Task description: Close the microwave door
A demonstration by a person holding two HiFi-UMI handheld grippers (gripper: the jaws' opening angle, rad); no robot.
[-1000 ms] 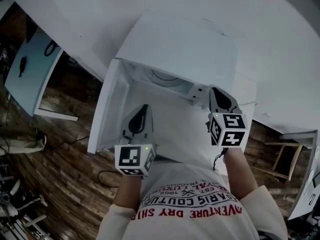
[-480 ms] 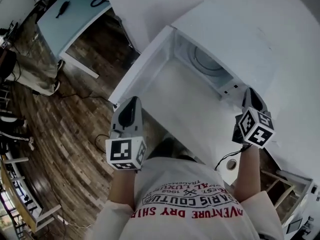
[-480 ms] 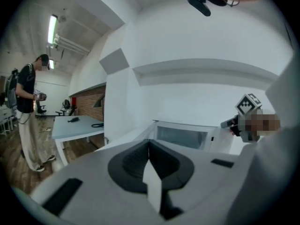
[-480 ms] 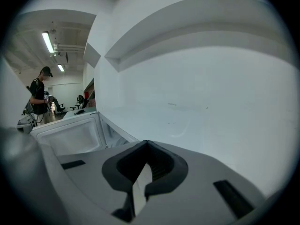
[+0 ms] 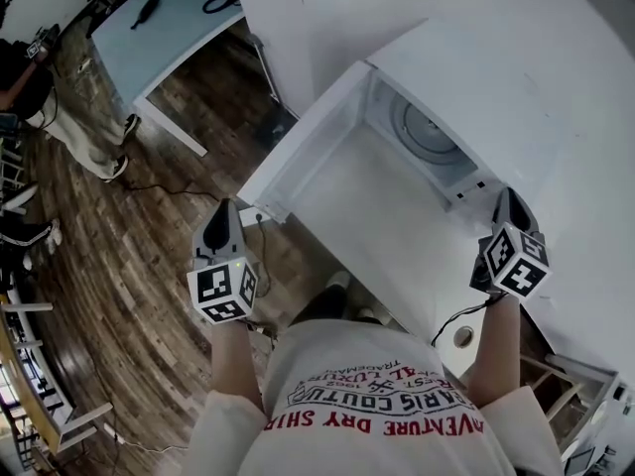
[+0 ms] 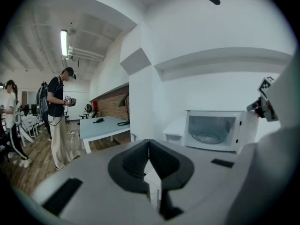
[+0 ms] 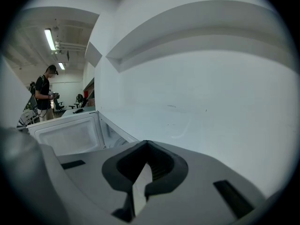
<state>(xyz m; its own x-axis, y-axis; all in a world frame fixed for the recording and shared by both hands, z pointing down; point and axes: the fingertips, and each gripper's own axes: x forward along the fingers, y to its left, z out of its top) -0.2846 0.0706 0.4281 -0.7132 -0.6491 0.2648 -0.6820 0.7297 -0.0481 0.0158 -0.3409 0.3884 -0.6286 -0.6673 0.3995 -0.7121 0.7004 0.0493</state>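
The white microwave stands on a white counter, its cavity and glass turntable showing. Its door is swung wide open to the left. My left gripper hangs shut and empty over the wooden floor, left of the door's outer edge and apart from it. In the left gripper view the left gripper faces the microwave from a distance. My right gripper is shut and empty by the microwave's right front corner. In the right gripper view the right gripper has the open door at its left.
A pale blue table with dark objects stands at the back left. A person stands on the wood floor near it, and another at the far left. Cables lie on the floor. A wooden stool is under the counter at right.
My left gripper has moved left, off the counter and out past the door's edge over the floor. The right gripper stays near the microwave's right side. The head view has swung leftward.
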